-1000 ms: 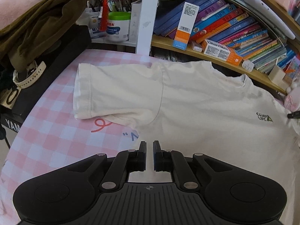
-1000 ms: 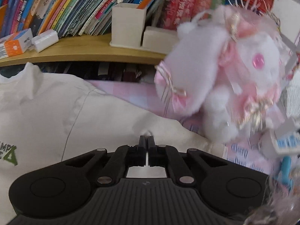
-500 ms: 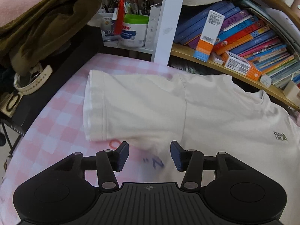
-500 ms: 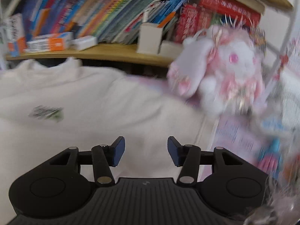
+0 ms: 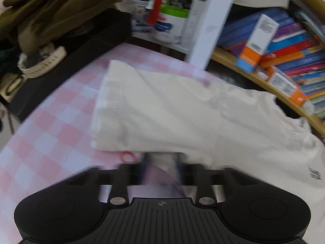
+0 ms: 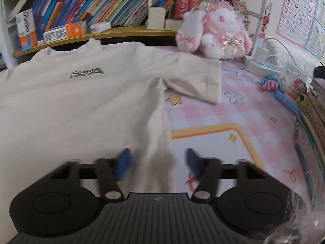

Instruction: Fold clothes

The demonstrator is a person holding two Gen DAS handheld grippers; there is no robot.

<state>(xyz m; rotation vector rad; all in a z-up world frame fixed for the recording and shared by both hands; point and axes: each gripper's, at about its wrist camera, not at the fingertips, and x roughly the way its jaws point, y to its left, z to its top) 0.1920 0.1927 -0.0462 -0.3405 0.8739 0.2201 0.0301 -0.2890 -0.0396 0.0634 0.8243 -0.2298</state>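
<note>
A cream T-shirt (image 5: 172, 118) with a small green chest logo lies flat, front up, on the pink checked table cover (image 5: 50, 132). In the left wrist view my left gripper (image 5: 161, 160) is blurred. Its tips have come together on the shirt's edge just below the left sleeve. In the right wrist view the T-shirt (image 6: 81, 111) fills the left half and its right sleeve (image 6: 195, 81) lies spread out. My right gripper (image 6: 158, 162) is opening, its blue pads (image 6: 124, 162) wide apart. The shirt's side edge runs under the gap, and neither pad presses on it.
A bookshelf (image 6: 101, 4) runs along the far edge behind the collar. A pink plush rabbit (image 6: 215, 38) sits beyond the right sleeve, and a blue toy (image 6: 280, 89) lies at the right. At the left, a brown garment (image 5: 50, 6) lies on a black case (image 5: 81, 46). A white post (image 5: 211, 20) stands behind.
My left gripper opened, slid toward the left sleeve and closed at the shirt's edge. My right gripper drew back from the right shoulder to the shirt's side edge and opened wide.
</note>
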